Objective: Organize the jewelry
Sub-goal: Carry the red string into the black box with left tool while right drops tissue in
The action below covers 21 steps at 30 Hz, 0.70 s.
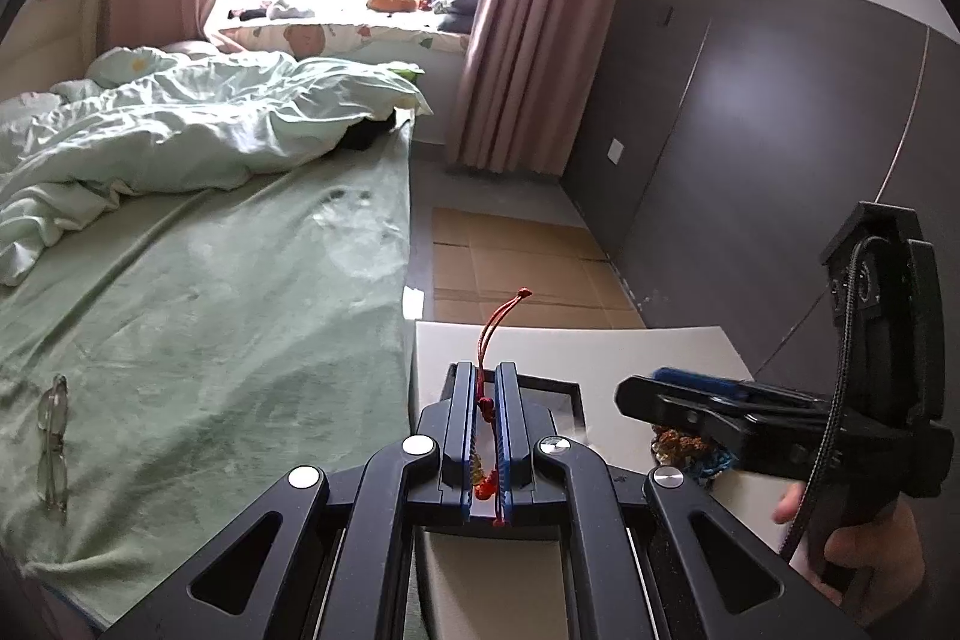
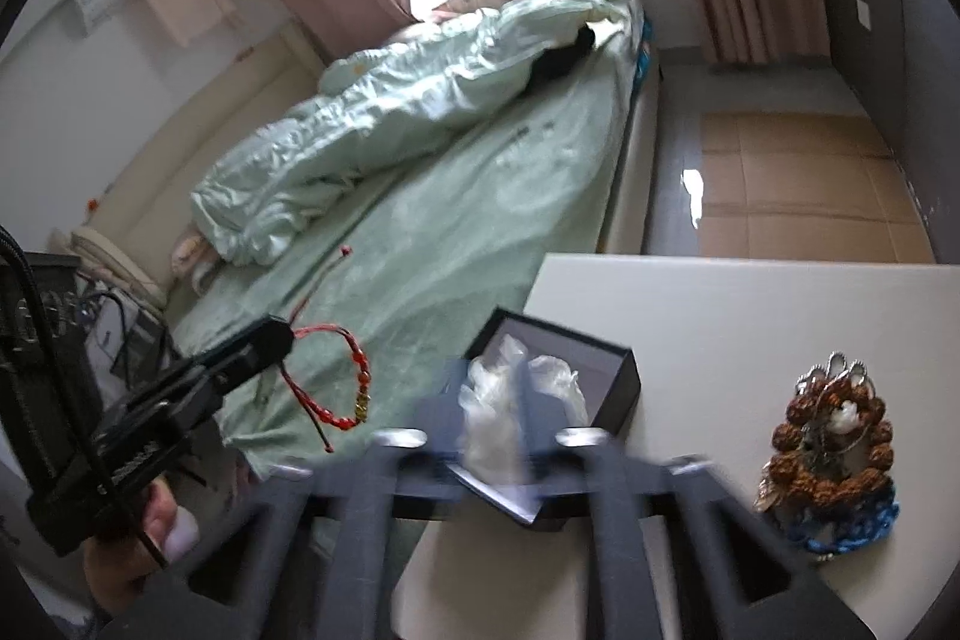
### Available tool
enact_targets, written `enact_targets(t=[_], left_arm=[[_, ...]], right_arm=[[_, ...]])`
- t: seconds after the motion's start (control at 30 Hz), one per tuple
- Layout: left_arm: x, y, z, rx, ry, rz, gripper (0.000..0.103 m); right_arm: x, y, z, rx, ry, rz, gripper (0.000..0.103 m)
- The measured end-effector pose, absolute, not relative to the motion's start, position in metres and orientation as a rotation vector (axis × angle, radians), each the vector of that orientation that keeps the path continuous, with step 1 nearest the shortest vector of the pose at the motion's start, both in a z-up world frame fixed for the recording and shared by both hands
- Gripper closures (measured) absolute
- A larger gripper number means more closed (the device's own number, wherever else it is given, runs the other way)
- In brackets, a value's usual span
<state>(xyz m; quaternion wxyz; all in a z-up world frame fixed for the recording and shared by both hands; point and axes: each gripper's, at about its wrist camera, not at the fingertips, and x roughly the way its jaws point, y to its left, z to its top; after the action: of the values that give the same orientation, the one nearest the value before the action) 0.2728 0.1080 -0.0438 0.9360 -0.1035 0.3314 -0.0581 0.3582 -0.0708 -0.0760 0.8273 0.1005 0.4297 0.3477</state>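
My left gripper [image 1: 486, 382] is shut on a red cord bracelet [image 1: 487, 403], whose cord ends stick up past the fingertips. In the right wrist view the same bracelet [image 2: 354, 388] hangs from the left gripper [image 2: 273, 337] beside the bed. A black jewelry box [image 2: 606, 370] with white plastic wrap inside stands open on the white table [image 2: 750, 304]. My right gripper [image 2: 492, 388] is blurred, hovering over the box; its jaws stand slightly apart with nothing held. A pile of jewelry [image 2: 831, 448] with brown beads, silver chain and blue cord lies on the table at right.
A bed with a green sheet [image 1: 210, 292] and a rumpled duvet lies left of the table. Folded glasses [image 1: 53, 442] lie on the sheet. Cardboard [image 1: 510, 268] covers the floor beyond the table. A dark wardrobe wall [image 1: 750, 130] stands at right.
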Motion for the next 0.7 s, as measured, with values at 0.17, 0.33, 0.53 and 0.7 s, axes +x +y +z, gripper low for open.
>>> enact_targets(t=[0.17,0.33,0.53,0.7], left_arm=[[0.284,0.097,-0.055,-0.205,0.707,-0.154,0.097],[0.296,0.08,-0.069,-0.2,0.744,-0.189,0.097],[0.31,0.064,-0.089,-0.2,0.805,-0.215,0.097],[0.324,0.064,-0.115,-0.201,0.922,-0.161,0.081]], right_arm=[[0.349,-0.093,-0.076,0.231,0.882,0.675,0.033],[0.337,-0.133,-0.082,0.268,0.876,0.59,0.033],[0.32,-0.169,-0.088,0.294,0.878,0.508,0.033],[0.308,-0.189,-0.097,0.314,0.877,0.469,0.033]])
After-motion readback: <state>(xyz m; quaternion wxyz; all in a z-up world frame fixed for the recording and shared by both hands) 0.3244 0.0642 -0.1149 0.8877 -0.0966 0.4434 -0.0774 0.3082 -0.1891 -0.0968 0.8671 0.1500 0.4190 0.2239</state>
